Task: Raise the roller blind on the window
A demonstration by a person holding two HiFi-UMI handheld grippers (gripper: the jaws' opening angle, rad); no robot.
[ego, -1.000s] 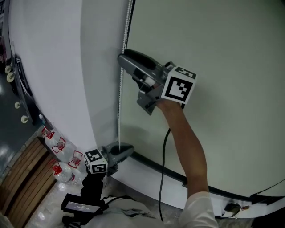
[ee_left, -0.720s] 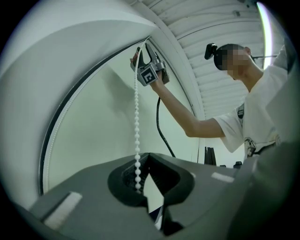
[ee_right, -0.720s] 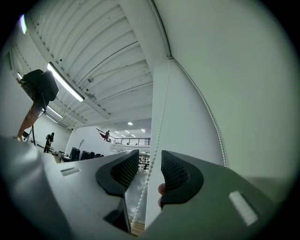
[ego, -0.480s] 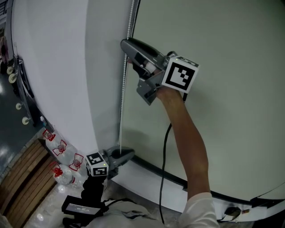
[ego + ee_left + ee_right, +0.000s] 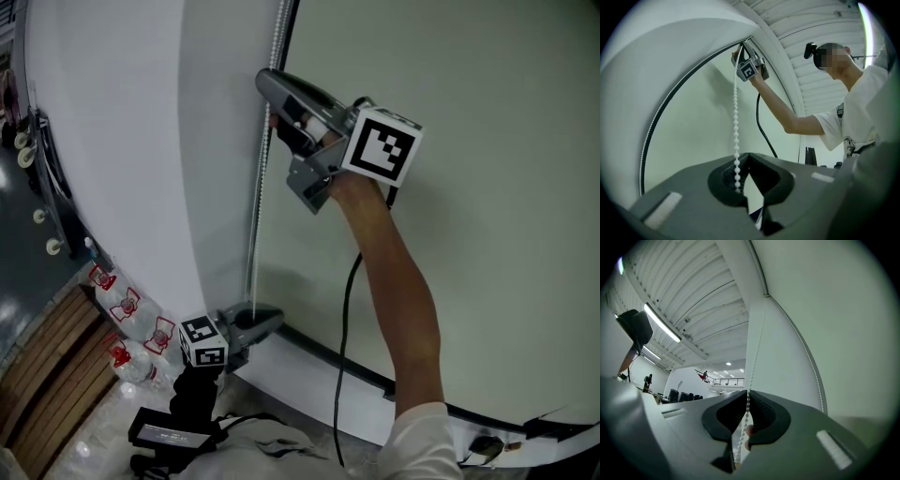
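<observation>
White wall, pale roller blind [image 5: 450,187] still down, its dark bottom bar [image 5: 356,367] low; both grippers on the bead chain [image 5: 255,216] at the blind's left edge.

Chain hangs straight and taut just off the blind's left edge. Right gripper [image 5: 270,101] sits high on that edge. Its fingers have just been closing and are now pinched on the chain, which shows between the pads in the right gripper view [image 5: 746,404]. Left gripper [image 5: 270,319] is at the blind's lower left corner, just above the bottom bar. Its fingers are closed at the tips, with the chain [image 5: 736,122] running down into them. Black cable [image 5: 345,347] hangs across the blind's face beside the raised forearm. Water bottles [image 5: 122,309] with red labels stand on the floor, down and left of the blind.
</observation>
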